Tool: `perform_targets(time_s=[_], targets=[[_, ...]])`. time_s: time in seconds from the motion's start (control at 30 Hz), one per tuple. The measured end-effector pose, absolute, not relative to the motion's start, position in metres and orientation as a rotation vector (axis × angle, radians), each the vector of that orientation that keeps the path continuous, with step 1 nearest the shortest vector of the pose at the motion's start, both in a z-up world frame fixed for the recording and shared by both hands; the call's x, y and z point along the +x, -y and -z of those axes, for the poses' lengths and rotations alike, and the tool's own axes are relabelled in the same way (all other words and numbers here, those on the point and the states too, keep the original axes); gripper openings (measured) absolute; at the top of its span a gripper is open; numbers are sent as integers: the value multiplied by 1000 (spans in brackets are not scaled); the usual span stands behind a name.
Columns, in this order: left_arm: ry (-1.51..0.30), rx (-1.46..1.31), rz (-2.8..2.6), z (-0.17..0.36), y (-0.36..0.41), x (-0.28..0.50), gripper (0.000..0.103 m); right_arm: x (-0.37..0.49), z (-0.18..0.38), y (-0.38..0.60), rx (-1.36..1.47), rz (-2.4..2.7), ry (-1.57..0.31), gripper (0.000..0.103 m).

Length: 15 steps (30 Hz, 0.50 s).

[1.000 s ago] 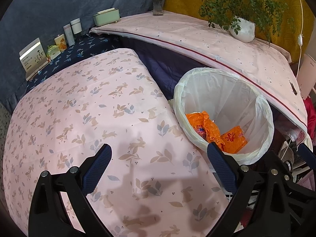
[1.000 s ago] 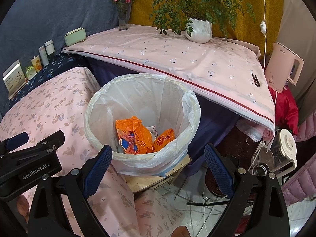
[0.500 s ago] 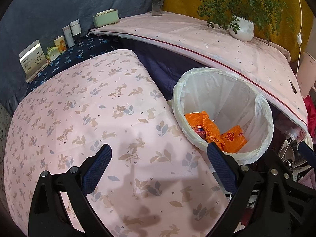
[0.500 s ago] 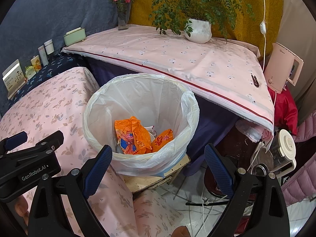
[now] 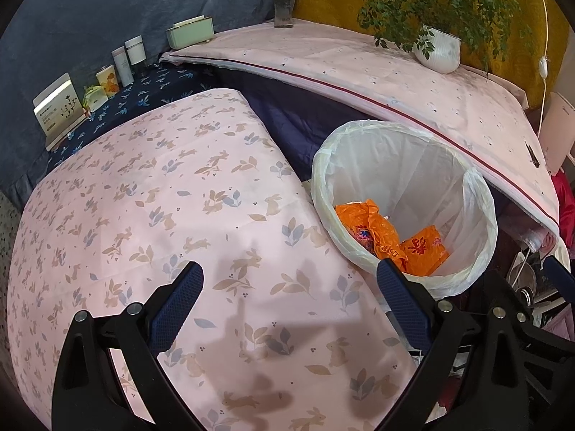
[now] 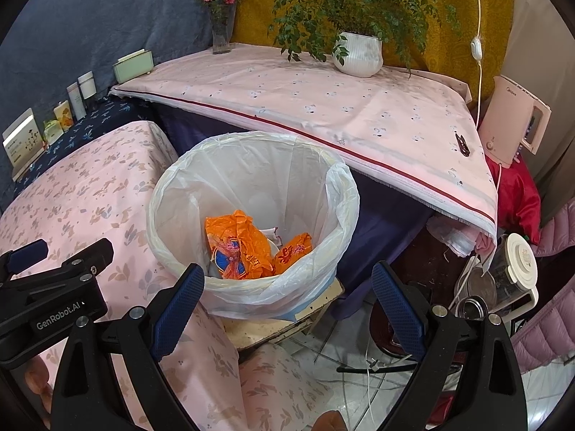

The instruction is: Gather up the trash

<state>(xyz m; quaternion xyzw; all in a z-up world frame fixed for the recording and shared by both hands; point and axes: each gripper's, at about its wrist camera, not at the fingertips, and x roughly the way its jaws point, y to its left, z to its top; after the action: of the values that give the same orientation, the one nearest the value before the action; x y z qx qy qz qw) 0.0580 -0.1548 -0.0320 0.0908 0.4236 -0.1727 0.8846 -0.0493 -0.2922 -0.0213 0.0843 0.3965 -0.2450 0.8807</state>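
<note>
A bin lined with a white bag (image 5: 463, 194) (image 6: 337, 194) stands between two cloth-covered tables. Orange crinkled wrappers (image 5: 381, 230) (image 6: 240, 240) lie in its bottom, with a bit of white scrap beside them. My left gripper (image 5: 287, 301) is open and empty, above the pink rabbit-print cloth (image 5: 161, 197), left of the bin. My right gripper (image 6: 287, 298) is open and empty, just in front of the bin's near rim. The left gripper's body (image 6: 54, 298) shows at the left of the right wrist view.
A second pink-clothed table (image 6: 323, 107) behind the bin holds a potted plant (image 6: 359, 54), a flower vase (image 6: 221, 36) and a green box (image 6: 133, 66). Small bottles and cards (image 5: 107, 75) line the blue shelf. A pink kettle (image 6: 514, 122), jars and cables clutter the right floor.
Both views have shifted very slightly; the bin sits a touch lower and nearer in the frames. Both grippers stay open and empty.
</note>
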Motion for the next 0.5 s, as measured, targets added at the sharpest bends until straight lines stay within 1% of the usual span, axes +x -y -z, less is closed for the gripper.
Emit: perform_targets(time_s=[0.5], targets=[[-882,194,363,36,157,57,93,-52,26,292,179,515,-835,90]])
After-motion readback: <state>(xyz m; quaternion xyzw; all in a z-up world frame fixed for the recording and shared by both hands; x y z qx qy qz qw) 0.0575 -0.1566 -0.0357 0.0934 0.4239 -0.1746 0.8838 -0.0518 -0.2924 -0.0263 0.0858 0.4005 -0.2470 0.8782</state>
